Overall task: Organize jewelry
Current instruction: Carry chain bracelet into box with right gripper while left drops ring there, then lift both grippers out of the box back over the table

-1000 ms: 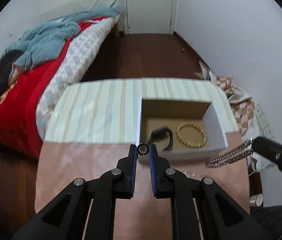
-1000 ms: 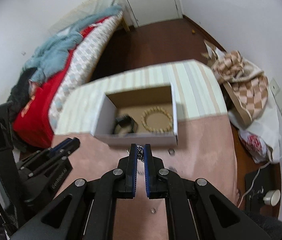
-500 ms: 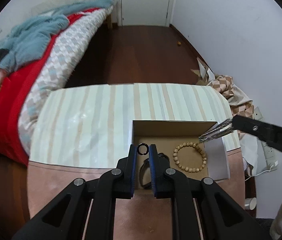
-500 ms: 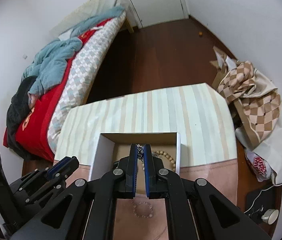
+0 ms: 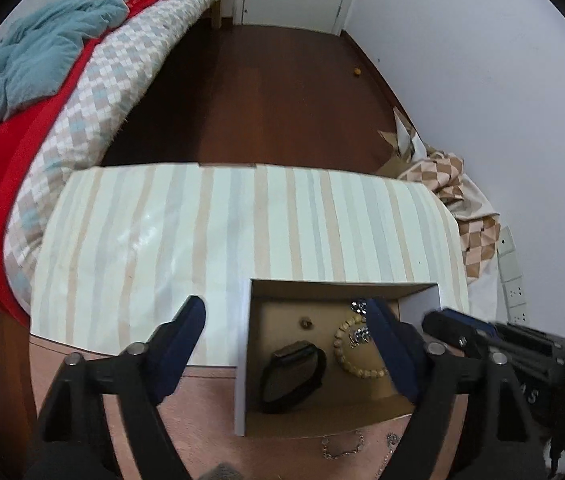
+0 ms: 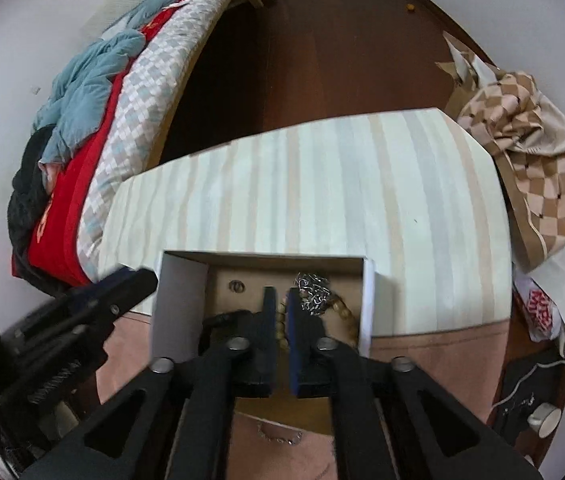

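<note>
Two or so pieces of jewelry are seen outside the box, on the pink cloth at the near edge: a thin chain (image 5: pixel 340 446) at 6 o'clock in the left wrist view, with small glinting bits just to its right that cannot be identified. Next out, the left gripper (image 5: pixel 286 314) is held wide apart, with nothing between its fingers, astride the left wall of the open cardboard box (image 5: pixel 242 360). The right gripper (image 6: pixel 279 294) is kept nearly closed inside the box; only a narrow gap remains and nothing is seen clamped in it. Within the box, a black watch (image 5: pixel 292 374) is laid at 7 o'clock, a beaded bracelet (image 5: pixel 356 354) at 4 o'clock, a silver chain (image 6: pixel 313 294) is heaped on the bracelet toward 1 o'clock, and a small ring (image 5: pixel 305 323) is placed at 11 o'clock. Beyond, a striped tabletop (image 5: pixel 202 232) is seen.

Most items are judged stowed; the pieces on the cloth are left to collect.
</note>
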{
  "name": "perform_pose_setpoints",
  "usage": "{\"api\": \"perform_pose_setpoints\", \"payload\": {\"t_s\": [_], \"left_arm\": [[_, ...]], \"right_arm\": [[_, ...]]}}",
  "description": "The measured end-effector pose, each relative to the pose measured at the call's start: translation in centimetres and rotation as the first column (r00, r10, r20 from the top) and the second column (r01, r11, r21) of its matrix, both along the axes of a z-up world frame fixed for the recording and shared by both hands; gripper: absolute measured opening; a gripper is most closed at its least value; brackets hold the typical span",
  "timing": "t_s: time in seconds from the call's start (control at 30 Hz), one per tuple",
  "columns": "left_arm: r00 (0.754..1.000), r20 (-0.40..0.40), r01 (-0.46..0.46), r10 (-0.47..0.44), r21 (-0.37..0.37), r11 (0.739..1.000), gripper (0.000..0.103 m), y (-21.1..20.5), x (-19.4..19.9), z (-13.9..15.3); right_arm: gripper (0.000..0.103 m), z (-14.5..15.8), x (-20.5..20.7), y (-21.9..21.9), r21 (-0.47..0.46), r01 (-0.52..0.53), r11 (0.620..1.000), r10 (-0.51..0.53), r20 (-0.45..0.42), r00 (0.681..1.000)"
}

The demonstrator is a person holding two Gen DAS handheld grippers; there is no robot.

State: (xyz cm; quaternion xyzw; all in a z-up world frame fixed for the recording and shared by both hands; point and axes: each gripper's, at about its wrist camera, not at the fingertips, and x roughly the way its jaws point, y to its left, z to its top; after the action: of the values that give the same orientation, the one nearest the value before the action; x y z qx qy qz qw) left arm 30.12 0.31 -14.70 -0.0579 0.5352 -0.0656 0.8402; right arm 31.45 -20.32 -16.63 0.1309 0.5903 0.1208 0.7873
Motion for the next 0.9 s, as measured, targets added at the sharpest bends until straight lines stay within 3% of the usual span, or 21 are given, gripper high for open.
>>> {"api": "perform_pose_setpoints", "payload": {"t_s": [0.07,0.1,0.17,0.23,0.3,0.4,0.6,0.9], "left_arm": [[1.000,0.003,-0.010,0.010,0.028,1.000,0.083,0.3,-0.4,0.2],[1.000,0.003,-0.016,0.015,0.048,0.999,0.086,0.5,-0.7,0.2],[1.000,0.011,-0.027,0.026,0.091,0.995,0.102,0.6,-1.4,0.2],[0.999,0.033,-0.043,0.039,0.130,0.991,0.102,0.9,-2.4,0.2],[0.998,0.052,-0.055,0.048,0.158,0.986,0.102,1.2,-3.3,0.1],[0.996,0.067,-0.073,0.061,0.191,0.979,0.103,1.3,-5.0,-0.2],[0.995,0.080,-0.079,0.063,0.219,0.973,0.103,1.1,-7.3,0.0],[0.986,0.146,-0.116,0.083,0.240,0.964,0.103,1.4,-10.3,2.8]], "right_arm": [[0.025,0.3,-0.8,-0.2,-0.017,0.004,1.000,-0.004,0.007,1.000],[0.034,0.6,-1.3,-0.4,-0.029,0.007,1.000,-0.007,0.015,1.000],[0.053,0.9,-2.2,-0.7,-0.056,0.016,0.998,-0.015,0.027,1.000],[0.075,1.3,-3.1,-0.8,-0.113,0.025,0.993,-0.020,0.046,0.999],[0.081,1.5,-4.0,-0.8,-0.179,0.038,0.983,-0.026,0.065,0.998],[0.098,1.3,-5.4,-0.6,-0.275,0.052,0.960,-0.030,0.081,0.996],[0.099,0.9,-7.8,0.2,-0.364,0.057,0.930,-0.022,0.100,0.995],[0.100,3.8,-10.5,0.7,-0.373,0.089,0.924,-0.032,0.158,0.987]]}}
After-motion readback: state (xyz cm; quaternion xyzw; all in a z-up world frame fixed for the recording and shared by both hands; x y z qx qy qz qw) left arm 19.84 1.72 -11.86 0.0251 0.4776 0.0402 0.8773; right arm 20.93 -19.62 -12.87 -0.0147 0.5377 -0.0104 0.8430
